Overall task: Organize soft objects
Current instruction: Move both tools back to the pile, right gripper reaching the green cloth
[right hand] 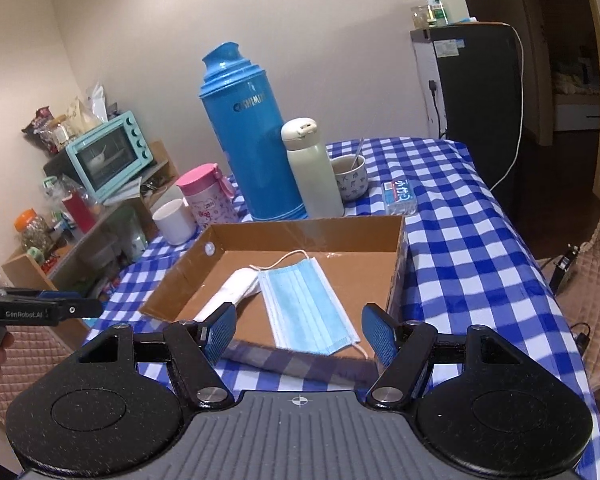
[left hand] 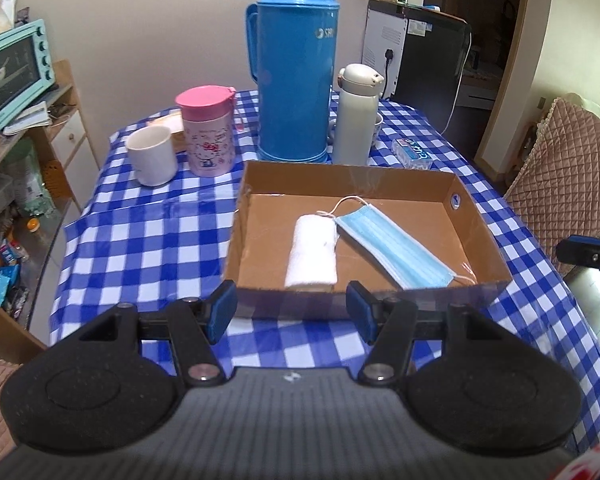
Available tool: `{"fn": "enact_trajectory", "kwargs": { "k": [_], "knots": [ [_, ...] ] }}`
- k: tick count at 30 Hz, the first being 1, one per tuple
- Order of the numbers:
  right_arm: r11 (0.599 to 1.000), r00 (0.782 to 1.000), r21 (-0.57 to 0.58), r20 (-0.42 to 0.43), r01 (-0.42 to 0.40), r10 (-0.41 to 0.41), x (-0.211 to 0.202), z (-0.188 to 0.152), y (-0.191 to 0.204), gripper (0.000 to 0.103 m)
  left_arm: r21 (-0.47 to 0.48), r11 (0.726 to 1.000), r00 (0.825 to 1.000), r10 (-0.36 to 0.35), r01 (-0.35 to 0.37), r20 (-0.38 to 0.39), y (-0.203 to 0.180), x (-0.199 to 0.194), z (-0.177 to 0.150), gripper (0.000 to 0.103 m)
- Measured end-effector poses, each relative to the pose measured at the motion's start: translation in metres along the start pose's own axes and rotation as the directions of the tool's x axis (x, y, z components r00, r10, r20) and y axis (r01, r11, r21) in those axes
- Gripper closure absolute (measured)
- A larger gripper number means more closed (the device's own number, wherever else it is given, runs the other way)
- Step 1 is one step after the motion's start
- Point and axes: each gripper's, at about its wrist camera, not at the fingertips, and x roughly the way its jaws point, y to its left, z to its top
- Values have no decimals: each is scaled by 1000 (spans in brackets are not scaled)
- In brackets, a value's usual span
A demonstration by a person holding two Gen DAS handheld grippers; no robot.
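Note:
A shallow cardboard box (left hand: 256, 184) (right hand: 396, 268) stands on the blue-checked table. Inside it lie a rolled white towel (left hand: 312, 252) (right hand: 232, 292) and, to its right, a flat blue face mask (left hand: 396, 252) (right hand: 304, 308) with white ear loops. My left gripper (left hand: 292, 312) hovers open above the box's near wall, nothing between its blue pads. Over the near right corner of the box my right gripper (right hand: 298, 336) is likewise open and empty. The right gripper's tip (left hand: 588, 254) shows at the right edge of the left wrist view; the left gripper (right hand: 40, 310) shows at the left of the right wrist view.
Behind the box stand a tall blue thermos (left hand: 296, 60) (right hand: 244, 132), a white flask (left hand: 356, 116) (right hand: 312, 172), a pink-lidded cup (left hand: 208, 132) (right hand: 208, 196), a white mug (left hand: 152, 156) (right hand: 174, 220) and a tissue pack (left hand: 414, 154) (right hand: 400, 198). Quilted chairs (left hand: 560, 184) flank the table.

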Motion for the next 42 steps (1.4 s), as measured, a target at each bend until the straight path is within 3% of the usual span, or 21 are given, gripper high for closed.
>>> {"fn": "enact_trajectory", "kwargs": {
  "k": [15,24,42],
  "knots": [
    [999,999,-9,-18,-33,32,-49,-35,29,34,-97,991,996,92,-93,-15,36,-75,-62,45],
    [998,992,-28,-108,-60,57,-54,-63,45,34,-135,984,992,115,-120,-42,47,-98,-95,45],
    [989,981,-123,-184,-84,60,-40,-95,77,34,-99,994,994,29,-40,-104,22,-89,-117,45]
  ]
}}
